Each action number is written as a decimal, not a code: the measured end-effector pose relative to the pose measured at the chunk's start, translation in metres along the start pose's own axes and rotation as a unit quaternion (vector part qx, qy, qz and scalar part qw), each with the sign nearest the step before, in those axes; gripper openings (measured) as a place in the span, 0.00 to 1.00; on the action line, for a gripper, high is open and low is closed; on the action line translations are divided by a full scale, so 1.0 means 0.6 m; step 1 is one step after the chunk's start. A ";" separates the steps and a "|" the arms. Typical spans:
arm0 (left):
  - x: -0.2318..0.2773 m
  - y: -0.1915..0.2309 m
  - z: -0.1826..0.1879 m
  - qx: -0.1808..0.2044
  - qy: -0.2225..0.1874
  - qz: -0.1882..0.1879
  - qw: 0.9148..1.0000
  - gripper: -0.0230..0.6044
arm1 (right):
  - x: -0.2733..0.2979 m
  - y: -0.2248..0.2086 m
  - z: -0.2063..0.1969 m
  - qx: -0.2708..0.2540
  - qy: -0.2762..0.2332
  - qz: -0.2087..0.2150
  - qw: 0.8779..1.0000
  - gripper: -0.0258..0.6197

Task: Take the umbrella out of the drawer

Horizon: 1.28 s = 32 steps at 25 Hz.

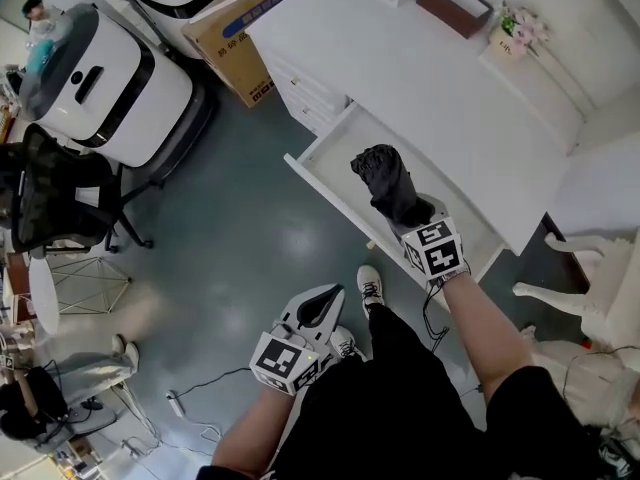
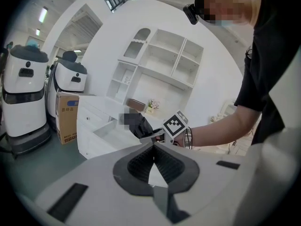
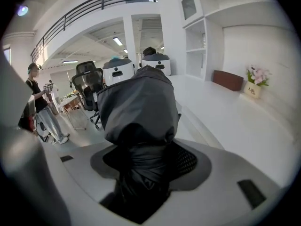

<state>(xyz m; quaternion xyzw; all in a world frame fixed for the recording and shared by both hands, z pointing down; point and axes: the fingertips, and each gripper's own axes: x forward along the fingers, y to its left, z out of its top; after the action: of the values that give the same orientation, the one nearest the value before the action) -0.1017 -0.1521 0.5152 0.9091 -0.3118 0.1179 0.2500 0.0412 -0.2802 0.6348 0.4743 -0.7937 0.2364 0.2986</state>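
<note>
A black folded umbrella [image 1: 390, 183] is held above the open white drawer [image 1: 330, 183], clear of its floor. My right gripper [image 1: 415, 218] is shut on the umbrella's lower end. In the right gripper view the dark fabric of the umbrella [image 3: 136, 107] fills the space between the jaws of the right gripper [image 3: 141, 168]. My left gripper [image 1: 318, 308] hangs low over the floor by the person's legs, shut with nothing in it. From the left gripper view, its closed tips [image 2: 153, 147] point at the umbrella [image 2: 138, 125] and the drawer behind it.
The drawer juts from a white desk [image 1: 420, 78] carrying a brown box [image 1: 453, 5] and a flower pot [image 1: 520, 28]. A cardboard box [image 1: 240, 28], white robots [image 1: 100, 83] and a black office chair [image 1: 55, 198] stand left. A white chair [image 1: 600, 288] stands right. Cables lie on the floor.
</note>
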 end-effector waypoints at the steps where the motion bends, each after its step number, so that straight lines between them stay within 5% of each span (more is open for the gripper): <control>1: -0.007 -0.005 0.002 0.004 -0.002 -0.003 1.000 0.04 | -0.014 0.005 0.006 0.003 -0.009 -0.003 1.000 0.43; 19: -0.146 -0.065 0.029 0.037 -0.046 -0.013 0.998 0.04 | -0.276 0.155 0.079 0.071 -0.165 -0.011 0.984 0.42; 32: -0.232 -0.154 0.012 0.056 -0.068 -0.014 0.996 0.04 | -0.430 0.281 0.036 0.106 -0.221 0.020 0.969 0.43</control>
<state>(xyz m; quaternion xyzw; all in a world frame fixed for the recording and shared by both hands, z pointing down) -0.1517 -0.0222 0.4224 0.9319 -0.3081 0.0700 0.1781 -0.0191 -0.0629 0.4237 0.5275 -0.8200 0.2142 0.0593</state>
